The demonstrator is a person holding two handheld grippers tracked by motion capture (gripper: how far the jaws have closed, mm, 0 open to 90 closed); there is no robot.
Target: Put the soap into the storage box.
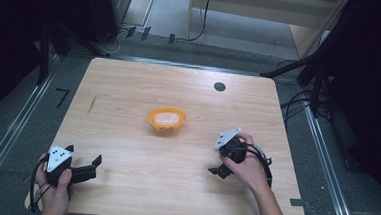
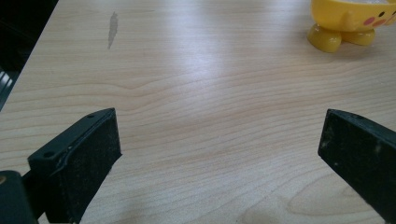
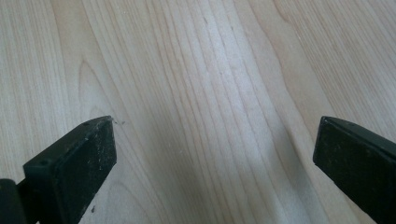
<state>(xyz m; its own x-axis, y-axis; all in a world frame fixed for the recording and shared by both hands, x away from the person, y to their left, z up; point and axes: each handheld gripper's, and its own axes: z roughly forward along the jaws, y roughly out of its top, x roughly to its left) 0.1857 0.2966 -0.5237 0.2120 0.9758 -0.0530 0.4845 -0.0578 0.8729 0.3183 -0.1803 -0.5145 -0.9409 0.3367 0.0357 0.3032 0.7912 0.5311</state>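
A small yellow-orange bowl [image 1: 166, 120] with something pale pink inside stands near the middle of the wooden table [image 1: 130, 84]. In the left gripper view the bowl [image 2: 348, 21] shows stubby feet and a painted face, at the top right, far from the jaws. My left gripper [image 1: 84, 154] rests at the near left corner of the table, held by a hand, open and empty [image 2: 219, 140]. My right gripper [image 1: 219, 162] is held over the table's right side, tilted down at the bare wood, its jaws wide apart and empty [image 3: 215, 144].
A dark round hole [image 1: 220, 86] sits near the table's far edge. A grey streak [image 1: 92, 104] marks the wood at the left [image 2: 112, 30]. Cables [image 1: 294, 101] and dark stands surround the table on the floor.
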